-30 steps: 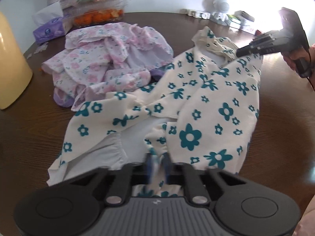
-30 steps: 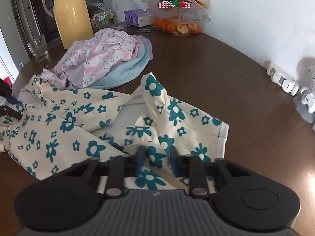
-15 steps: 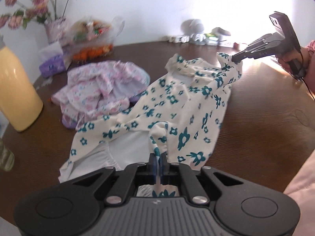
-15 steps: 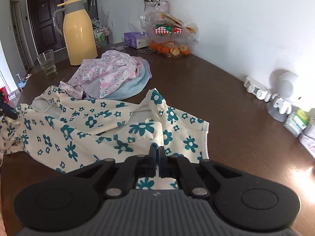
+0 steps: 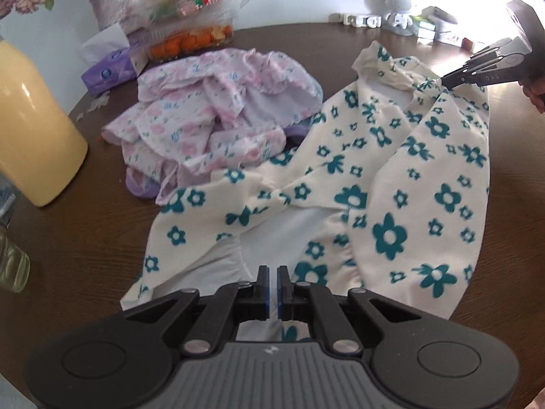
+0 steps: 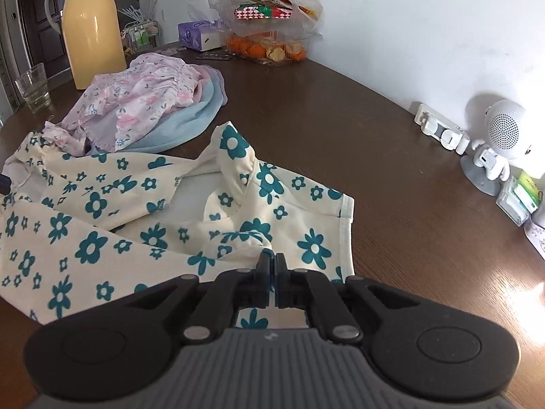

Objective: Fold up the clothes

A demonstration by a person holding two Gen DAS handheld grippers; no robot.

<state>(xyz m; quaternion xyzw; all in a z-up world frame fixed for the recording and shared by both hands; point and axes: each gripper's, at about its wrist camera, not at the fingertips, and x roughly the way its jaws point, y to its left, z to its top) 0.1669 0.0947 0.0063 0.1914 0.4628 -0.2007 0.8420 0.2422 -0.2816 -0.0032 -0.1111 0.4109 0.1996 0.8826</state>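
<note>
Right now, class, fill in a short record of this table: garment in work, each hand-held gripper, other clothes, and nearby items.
garment: cream top with teal flowers, spread unfolded on brown table
left hand-held gripper: shut on garment edge
right hand-held gripper: shut on garment edge
other clothes: pink floral heap
nearby: yellow jug, drinking glass

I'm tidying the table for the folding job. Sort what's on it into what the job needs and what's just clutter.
Job:
- cream garment with teal flowers, pinched by both grippers
- left hand-held gripper
- right hand-held gripper
- pink floral clothes pile

Lying about:
- yellow thermos
- drinking glass
- tissue box
- snack bag
- robot-shaped speaker
</note>
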